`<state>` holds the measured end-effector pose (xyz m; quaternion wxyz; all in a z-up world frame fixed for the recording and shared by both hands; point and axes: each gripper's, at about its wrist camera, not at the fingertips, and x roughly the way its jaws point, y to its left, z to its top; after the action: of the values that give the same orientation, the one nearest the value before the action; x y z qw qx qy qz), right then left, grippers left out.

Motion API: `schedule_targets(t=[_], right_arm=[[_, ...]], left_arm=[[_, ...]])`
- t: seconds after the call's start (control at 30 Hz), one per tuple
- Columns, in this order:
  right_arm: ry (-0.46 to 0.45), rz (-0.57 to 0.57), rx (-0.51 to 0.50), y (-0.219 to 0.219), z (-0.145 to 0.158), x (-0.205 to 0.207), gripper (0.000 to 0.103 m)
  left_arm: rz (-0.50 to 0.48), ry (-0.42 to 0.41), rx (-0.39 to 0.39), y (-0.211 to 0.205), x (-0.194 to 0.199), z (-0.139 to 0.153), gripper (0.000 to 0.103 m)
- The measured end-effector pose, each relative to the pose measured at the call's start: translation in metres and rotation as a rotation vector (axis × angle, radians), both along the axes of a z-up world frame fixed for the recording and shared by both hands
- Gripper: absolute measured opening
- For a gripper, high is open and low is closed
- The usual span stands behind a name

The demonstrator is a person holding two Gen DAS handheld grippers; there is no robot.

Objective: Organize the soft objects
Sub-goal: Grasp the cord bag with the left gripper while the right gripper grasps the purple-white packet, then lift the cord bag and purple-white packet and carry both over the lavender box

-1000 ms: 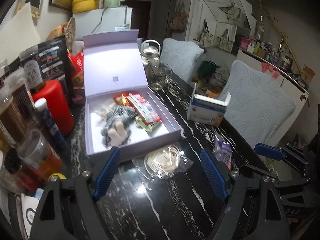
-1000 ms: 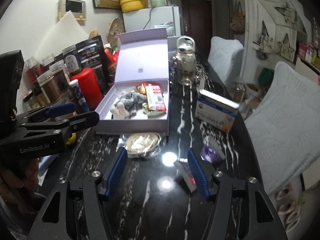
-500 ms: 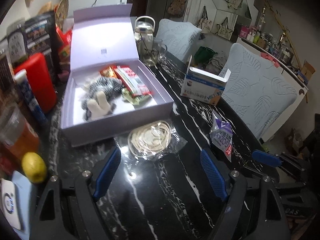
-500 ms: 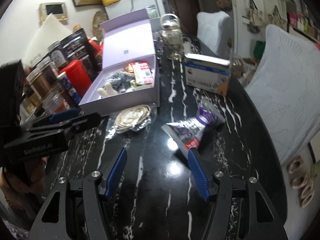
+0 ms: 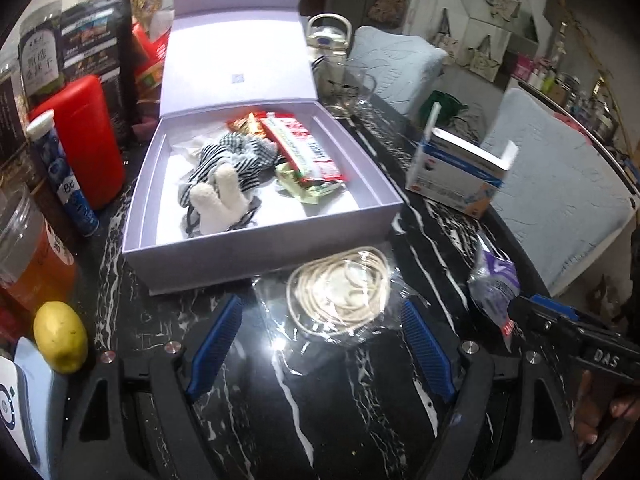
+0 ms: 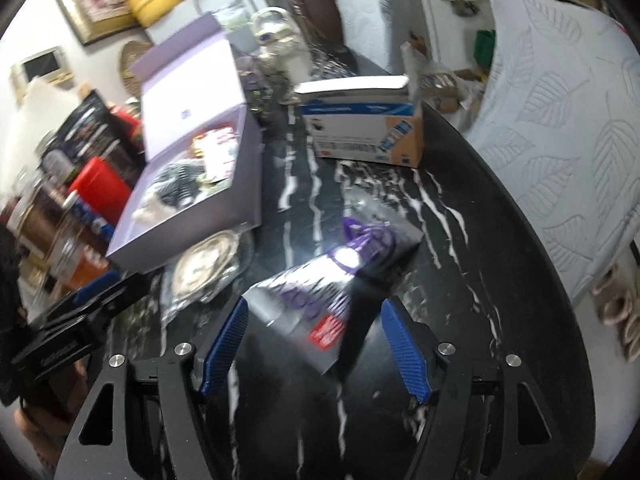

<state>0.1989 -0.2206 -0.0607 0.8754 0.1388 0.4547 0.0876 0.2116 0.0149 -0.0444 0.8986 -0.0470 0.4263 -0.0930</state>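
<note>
An open lilac box [image 5: 264, 236] on the black marble table holds a striped plush toy [image 5: 228, 176] and snack packets [image 5: 304, 148]. A clear bag of cream cord [image 5: 344, 284] lies in front of the box, between the open fingers of my left gripper [image 5: 320, 344]. A purple and silver pouch [image 6: 332, 288] lies between the open fingers of my right gripper [image 6: 316, 344]; it also shows in the left wrist view [image 5: 496, 284]. The box shows in the right wrist view [image 6: 200, 196] too.
A white and blue carton [image 5: 460, 176] stands right of the box. A red canister [image 5: 84, 140], a blue tube [image 5: 60, 172], jars and a lemon [image 5: 60, 336] crowd the left edge. A glass jug [image 5: 332, 64] stands behind the box. Cushioned chairs [image 6: 560, 120] line the table's right side.
Both grippers have moved forward and down toward the table. The cord bag now lies between the left fingers and the purple pouch between the right fingers. Both stay open.
</note>
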Motion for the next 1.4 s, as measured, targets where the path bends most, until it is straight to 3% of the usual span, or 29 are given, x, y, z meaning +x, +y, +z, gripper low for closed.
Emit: schedule_targets(t=[0.2,0.37,0.47,0.53,0.87,1.03,1.1,1.23,1.33,1.4], right_arm=[[0.052,-0.064,0.06,-0.014,-0.017,0.027,0.07],[0.077,-0.027,0.057,-0.01,-0.027,0.045,0.068],[0.067,0.032,0.005,0.002,-0.031,0.049,0.049],[0.045,0.065,-0.038,0.009,-0.033,0.047,0.043],[0.008,0.081,-0.054,0.001,-0.035,0.038,0.042],[0.014,0.074,-0.051,0.001,-0.035,0.037,0.042],[0.014,0.075,-0.054,0.001,-0.035,0.037,0.042],[0.008,0.066,-0.048,0.001,-0.035,0.036,0.042],[0.002,0.061,-0.043,0.0,-0.035,0.035,0.042],[0.002,0.06,-0.043,-0.001,-0.035,0.035,0.042]], left_arm=[[0.01,0.047,-0.039,0.002,0.015,-0.011,0.082],[0.005,0.074,-0.039,-0.003,0.025,-0.019,0.082],[0.004,0.091,-0.035,-0.005,0.031,-0.023,0.082],[0.0,0.102,-0.034,-0.007,0.034,-0.025,0.082],[-0.01,0.155,0.029,-0.029,0.049,-0.043,0.082],[0.016,0.162,0.012,-0.029,0.054,-0.051,0.096],[0.023,0.172,0.032,-0.029,0.056,-0.055,0.103],[0.027,0.153,0.065,-0.035,0.055,-0.057,0.103],[0.012,0.146,0.146,-0.046,0.055,-0.061,0.103],[0.012,0.138,0.158,-0.05,0.054,-0.062,0.103]])
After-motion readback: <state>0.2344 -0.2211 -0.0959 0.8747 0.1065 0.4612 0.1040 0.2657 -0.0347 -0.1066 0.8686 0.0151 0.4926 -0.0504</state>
